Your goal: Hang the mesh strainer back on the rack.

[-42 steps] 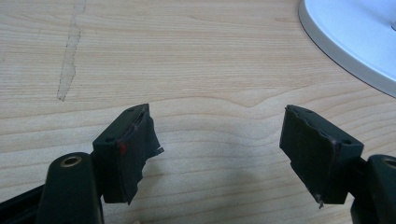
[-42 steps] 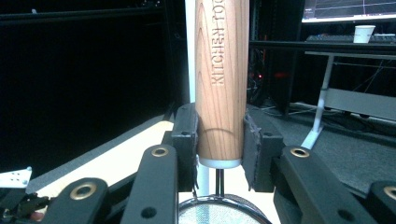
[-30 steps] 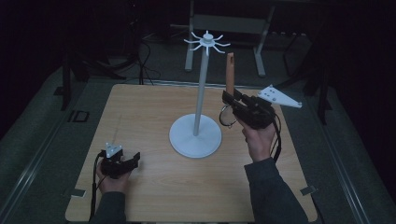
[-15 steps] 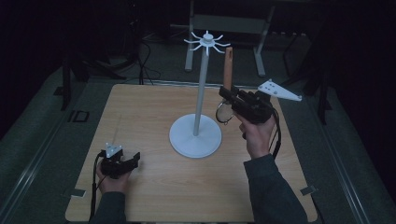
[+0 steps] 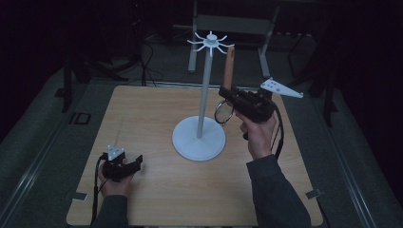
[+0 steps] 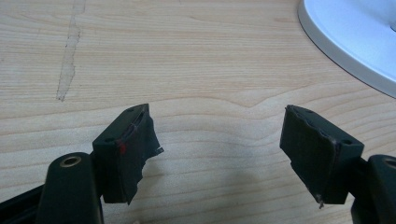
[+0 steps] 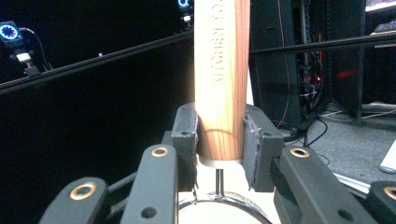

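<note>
The right hand-held gripper (image 5: pixel 228 97) squeezes the wooden-handled tool (image 5: pixel 229 66); lift it gently so its top meets a hook on the white stand (image 5: pixel 207 42) at upper middle.

high view: above the person's side, looking forward and down on the whole table (image 5: pixel 157 204) | left gripper view: low, close over the tabletop, sharing the stand base (image 6: pixel 355 42) | right gripper view: level, facing the dark room, close on the wooden handle (image 7: pixel 220 79)

Dim lab or recording studio, wooden table (image 5: pixel 157 114), equipment racks (image 7: pixel 299 60), floor cables (image 5: pixel 147 61), ring lights (image 7: pixel 8 31)
</note>
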The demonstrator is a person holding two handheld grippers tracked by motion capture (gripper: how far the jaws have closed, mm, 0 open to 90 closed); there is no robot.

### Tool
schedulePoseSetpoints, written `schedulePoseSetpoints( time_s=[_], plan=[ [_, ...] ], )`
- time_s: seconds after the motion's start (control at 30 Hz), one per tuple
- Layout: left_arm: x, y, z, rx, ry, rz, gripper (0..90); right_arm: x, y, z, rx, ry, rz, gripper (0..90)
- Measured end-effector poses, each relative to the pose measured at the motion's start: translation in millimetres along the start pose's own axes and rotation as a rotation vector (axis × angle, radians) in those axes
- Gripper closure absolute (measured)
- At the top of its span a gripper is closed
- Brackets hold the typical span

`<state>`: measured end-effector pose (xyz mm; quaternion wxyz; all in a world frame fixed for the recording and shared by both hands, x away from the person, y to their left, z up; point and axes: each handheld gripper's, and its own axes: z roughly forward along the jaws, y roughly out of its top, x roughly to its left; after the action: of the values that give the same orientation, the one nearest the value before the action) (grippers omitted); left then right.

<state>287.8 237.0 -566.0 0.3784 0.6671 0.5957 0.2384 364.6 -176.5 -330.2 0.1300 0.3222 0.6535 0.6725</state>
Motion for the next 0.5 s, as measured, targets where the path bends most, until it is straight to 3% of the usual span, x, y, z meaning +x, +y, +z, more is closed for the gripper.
schedulePoseSetpoints(
  time_s=[0.5],
  plan=[
    [0.2,0.0,0.1,0.0,0.0,-0.002,25.7,-3.2,5.7,16.4,0.036,0.034,0.022,69.1]
  ],
)
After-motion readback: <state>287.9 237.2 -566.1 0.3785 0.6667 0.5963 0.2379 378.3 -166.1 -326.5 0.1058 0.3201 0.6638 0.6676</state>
